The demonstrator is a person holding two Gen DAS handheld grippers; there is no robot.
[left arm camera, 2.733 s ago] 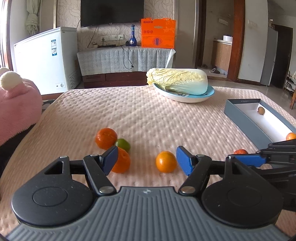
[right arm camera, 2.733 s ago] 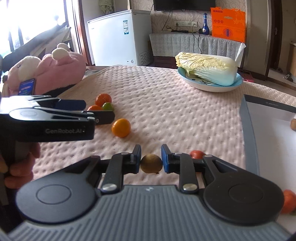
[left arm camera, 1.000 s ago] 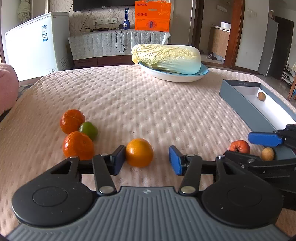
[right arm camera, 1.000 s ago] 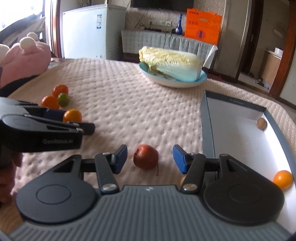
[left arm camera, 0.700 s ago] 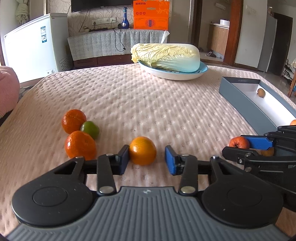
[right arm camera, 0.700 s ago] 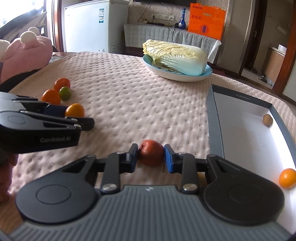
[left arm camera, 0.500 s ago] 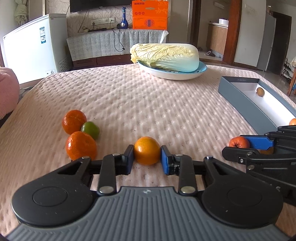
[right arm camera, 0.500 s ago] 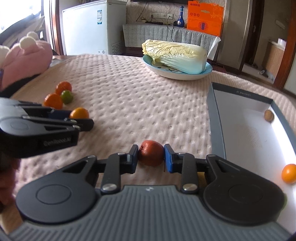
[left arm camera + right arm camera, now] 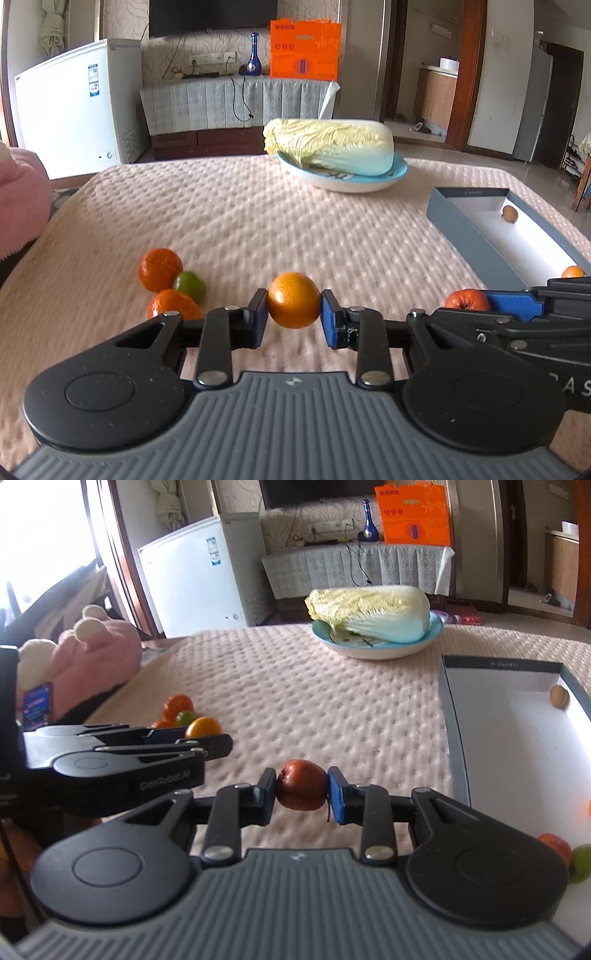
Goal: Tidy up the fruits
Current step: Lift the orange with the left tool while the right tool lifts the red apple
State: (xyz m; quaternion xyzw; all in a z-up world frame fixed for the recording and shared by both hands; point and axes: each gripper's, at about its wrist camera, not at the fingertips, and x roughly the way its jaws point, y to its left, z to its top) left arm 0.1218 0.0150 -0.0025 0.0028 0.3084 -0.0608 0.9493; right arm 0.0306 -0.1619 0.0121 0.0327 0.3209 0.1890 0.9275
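My left gripper point(image 9: 294, 317) is shut on an orange point(image 9: 293, 305) and holds it just above the quilted tablecloth. My right gripper point(image 9: 301, 798) is shut on a small red fruit point(image 9: 301, 789), also lifted; it shows at the right of the left wrist view point(image 9: 466, 300). Two oranges point(image 9: 160, 268) and a green lime point(image 9: 190, 285) lie together on the cloth at the left. The grey box point(image 9: 456, 734) with a white floor stands at the right. It holds a small brown fruit point(image 9: 559, 697) at its far end and more fruits near its front.
A blue plate point(image 9: 343, 181) with a napa cabbage point(image 9: 328, 146) stands at the back of the table. A pink plush toy point(image 9: 88, 664) lies off the left edge. The left gripper's body point(image 9: 110, 764) crosses the left of the right wrist view.
My left gripper closed on the orange and raised it. My right gripper closed on the red fruit, having let go of a brown fruit earlier, and lifted it off the cloth.
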